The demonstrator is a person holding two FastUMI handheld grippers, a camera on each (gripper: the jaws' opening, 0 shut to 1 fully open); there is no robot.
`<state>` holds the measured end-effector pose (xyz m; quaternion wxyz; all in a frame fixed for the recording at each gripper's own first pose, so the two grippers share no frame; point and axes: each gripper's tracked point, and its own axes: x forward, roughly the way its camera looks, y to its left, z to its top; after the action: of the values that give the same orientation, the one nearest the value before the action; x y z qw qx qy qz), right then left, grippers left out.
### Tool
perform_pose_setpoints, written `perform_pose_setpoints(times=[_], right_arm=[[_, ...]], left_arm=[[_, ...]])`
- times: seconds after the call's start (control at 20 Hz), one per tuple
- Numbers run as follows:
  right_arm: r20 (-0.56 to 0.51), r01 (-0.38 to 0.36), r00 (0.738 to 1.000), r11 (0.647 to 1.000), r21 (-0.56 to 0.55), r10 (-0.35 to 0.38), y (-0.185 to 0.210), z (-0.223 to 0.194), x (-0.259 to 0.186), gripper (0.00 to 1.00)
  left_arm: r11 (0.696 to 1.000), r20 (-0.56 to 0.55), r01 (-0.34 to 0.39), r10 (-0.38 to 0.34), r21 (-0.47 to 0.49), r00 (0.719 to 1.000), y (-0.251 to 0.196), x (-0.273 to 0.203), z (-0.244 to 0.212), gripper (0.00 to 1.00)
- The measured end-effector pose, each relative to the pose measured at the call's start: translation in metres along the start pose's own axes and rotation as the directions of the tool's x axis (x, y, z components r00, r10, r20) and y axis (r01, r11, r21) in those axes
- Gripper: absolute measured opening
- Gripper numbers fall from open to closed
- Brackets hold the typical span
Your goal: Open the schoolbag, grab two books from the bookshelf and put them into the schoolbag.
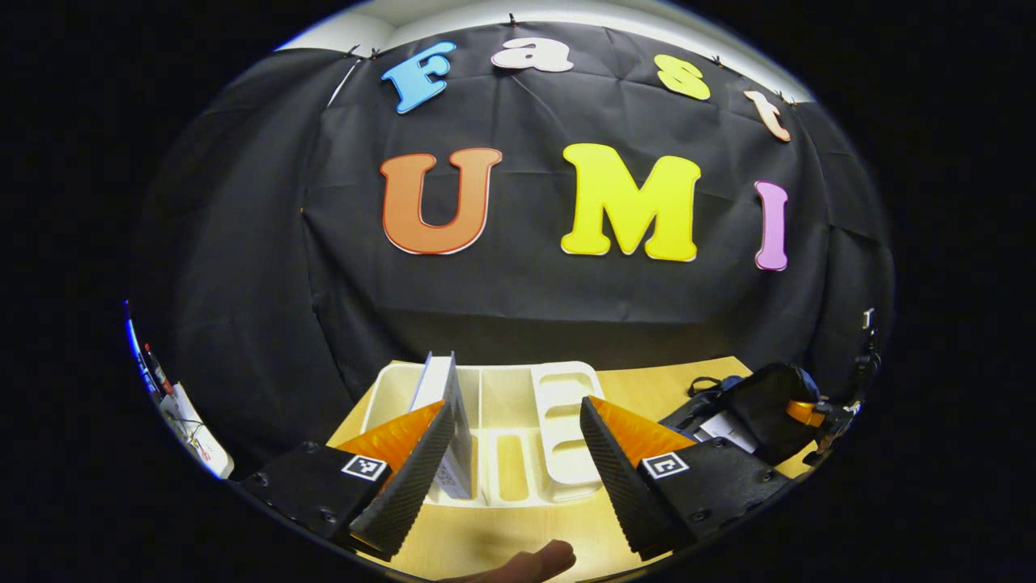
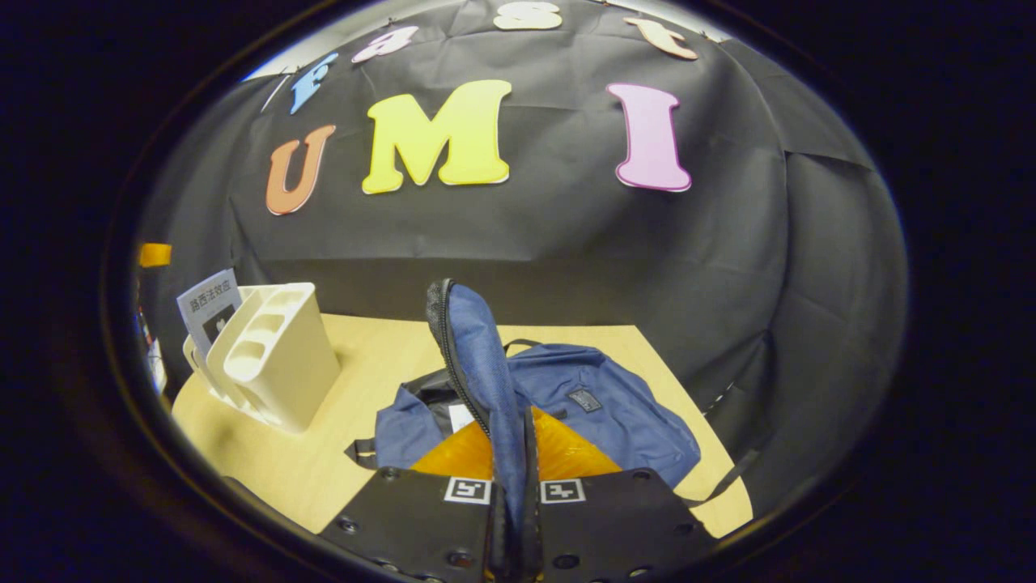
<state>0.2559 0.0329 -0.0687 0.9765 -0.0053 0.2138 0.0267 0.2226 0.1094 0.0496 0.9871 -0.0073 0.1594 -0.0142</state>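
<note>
In the left gripper view the left gripper (image 1: pixel 510 461) hangs spread wide over the table (image 1: pixel 647 380), pointed at the white bookshelf (image 1: pixel 566 405), and one book (image 1: pixel 447 413) stands in the shelf's left slot, just beside the left finger but not pinched; off to the right lies the schoolbag (image 1: pixel 761 409) with something pale showing at its mouth, which may be a book already inside, though I cannot be sure. A fingertip (image 1: pixel 538 560) of the person pokes in at the bottom edge. In the right gripper view the right gripper (image 2: pixel 508 518) is pressed together on the bag's flap (image 2: pixel 477 364), holding the zippered edge up so the blue schoolbag gapes open on the table, a pale corner visible within; the bookshelf sits well apart at the left with a book upright behind it. So I judge the bag opened, possibly one book in, and the standing book not yet grabbed
</note>
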Motion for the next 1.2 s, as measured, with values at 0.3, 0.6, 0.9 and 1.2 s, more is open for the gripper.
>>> perform_pose_setpoints(times=[0.3,0.6,0.9,1.2], right_arm=[[-0.001,-0.006,1.0,1.0,-0.019,0.006,-0.002,-0.003,0.0,0.07],[0.012,-0.03,0.999,0.998,-0.059,0.031,0.004,-0.002,0.007,0.07],[0.017,-0.041,0.999,0.998,-0.052,0.042,0.002,-0.004,0.01,0.07],[0.019,-0.052,0.998,0.998,-0.048,0.053,0.001,-0.009,0.011,0.07]], left_arm=[[0.999,-0.068,-0.05,0.049,-0.015,0.996,0.029,0.041,-0.005,0.98],[0.997,-0.206,-0.081,0.077,-0.011,0.975,0.058,0.102,-0.017,0.98],[0.99,-0.367,-0.115,0.135,0.076,0.92,0.078,0.134,-0.05,0.98],[0.985,-0.506,-0.08,0.149,0.155,0.849,0.077,0.135,-0.071,0.95]])
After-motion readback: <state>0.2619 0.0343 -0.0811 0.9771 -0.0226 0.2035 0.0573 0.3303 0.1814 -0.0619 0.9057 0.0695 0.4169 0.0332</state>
